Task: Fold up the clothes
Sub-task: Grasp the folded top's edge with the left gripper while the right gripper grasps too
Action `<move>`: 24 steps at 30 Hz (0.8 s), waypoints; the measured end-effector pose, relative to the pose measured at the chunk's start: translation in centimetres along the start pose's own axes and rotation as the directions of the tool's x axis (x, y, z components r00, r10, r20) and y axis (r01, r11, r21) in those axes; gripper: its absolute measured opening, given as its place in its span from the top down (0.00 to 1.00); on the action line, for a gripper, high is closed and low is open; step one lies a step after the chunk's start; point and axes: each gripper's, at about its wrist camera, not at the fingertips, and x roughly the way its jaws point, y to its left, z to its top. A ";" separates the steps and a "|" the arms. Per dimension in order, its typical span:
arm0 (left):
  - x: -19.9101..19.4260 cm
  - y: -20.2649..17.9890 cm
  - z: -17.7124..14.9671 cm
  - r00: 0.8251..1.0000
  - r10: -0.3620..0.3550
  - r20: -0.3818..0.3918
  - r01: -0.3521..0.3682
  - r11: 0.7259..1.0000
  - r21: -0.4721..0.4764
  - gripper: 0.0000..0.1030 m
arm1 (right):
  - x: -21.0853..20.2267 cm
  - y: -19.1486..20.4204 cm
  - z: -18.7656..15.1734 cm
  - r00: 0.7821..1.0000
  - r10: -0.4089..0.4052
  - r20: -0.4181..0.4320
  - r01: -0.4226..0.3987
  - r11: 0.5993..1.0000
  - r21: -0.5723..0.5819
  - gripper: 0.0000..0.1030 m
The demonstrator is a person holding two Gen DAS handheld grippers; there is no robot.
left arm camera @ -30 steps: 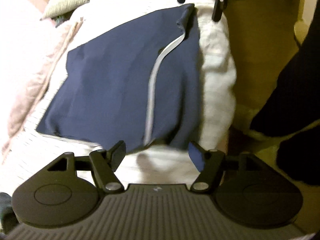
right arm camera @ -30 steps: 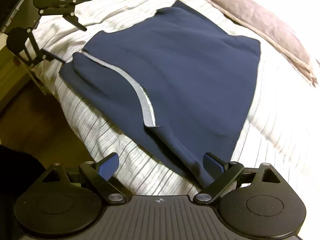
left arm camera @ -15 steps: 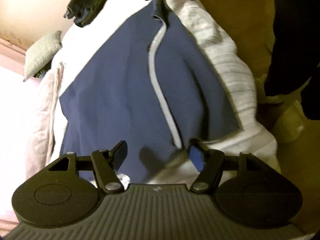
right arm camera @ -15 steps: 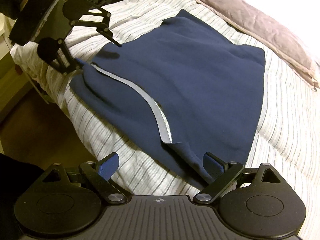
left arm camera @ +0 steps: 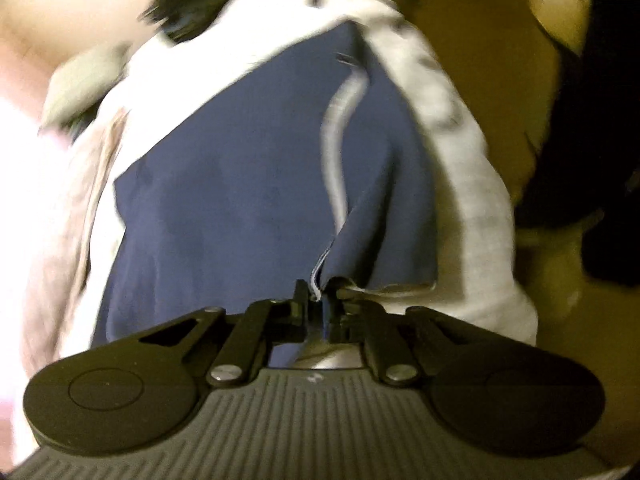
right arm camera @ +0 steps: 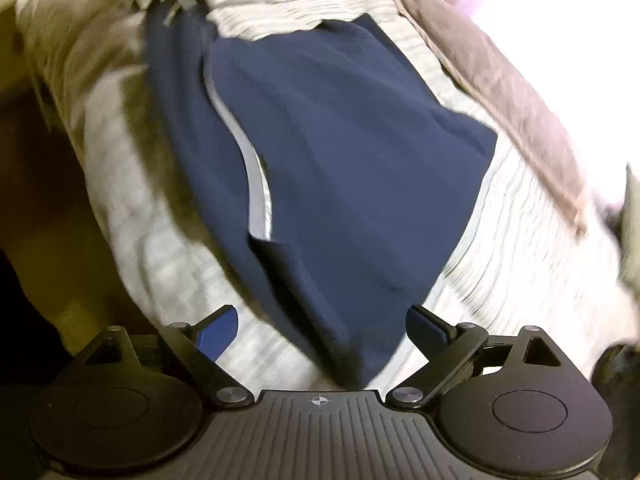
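Note:
A navy blue garment [left arm camera: 240,184] with a pale grey stripe [left arm camera: 338,128] lies spread on a striped white bed [left arm camera: 464,184]. My left gripper [left arm camera: 322,298] is shut on the garment's near edge, right where the stripe ends, and the cloth bunches up between its pads. In the right wrist view the same garment [right arm camera: 360,160] stretches away, its stripe [right arm camera: 256,184] curving down the left side. My right gripper [right arm camera: 322,330] stands open over the garment's near corner, pads not touching the cloth. The left gripper is only a blur at that view's top left.
A pinkish-brown blanket [right arm camera: 508,80] lies along the bed's far side. A pale green pillow [left arm camera: 84,80] and a dark heap of clothes [left arm camera: 192,4] sit at the bed's far end. Brown floor [left arm camera: 500,72] and a person's dark trousers [left arm camera: 600,120] are beside the bed.
My left gripper went from open to shut, pinching the garment's edge at the stripe and lifting a fold. The right gripper rolled and stayed open over the near corner.

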 end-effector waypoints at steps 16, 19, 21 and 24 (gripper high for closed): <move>-1.0 5.5 0.0 0.998 -0.063 0.020 0.066 0.960 -0.270 0.95 | 2.6 0.2 -2.2 0.998 -0.051 0.035 0.056 0.985 -0.161 0.71; -1.0 4.9 -0.1 0.997 -0.070 0.011 0.071 0.960 -0.271 0.95 | 2.0 -0.4 -1.6 1.000 -0.018 0.017 0.021 0.985 -0.169 0.98; -1.1 4.6 0.0 0.998 -0.061 0.007 0.060 0.960 -0.273 0.96 | 0.8 -1.1 -1.0 1.000 -0.013 0.009 0.014 0.987 -0.161 0.98; -2.4 4.0 0.5 0.998 -0.065 0.010 0.065 0.962 -0.264 0.97 | -1.7 -1.8 -0.1 1.000 -0.005 0.010 0.007 0.986 -0.169 0.98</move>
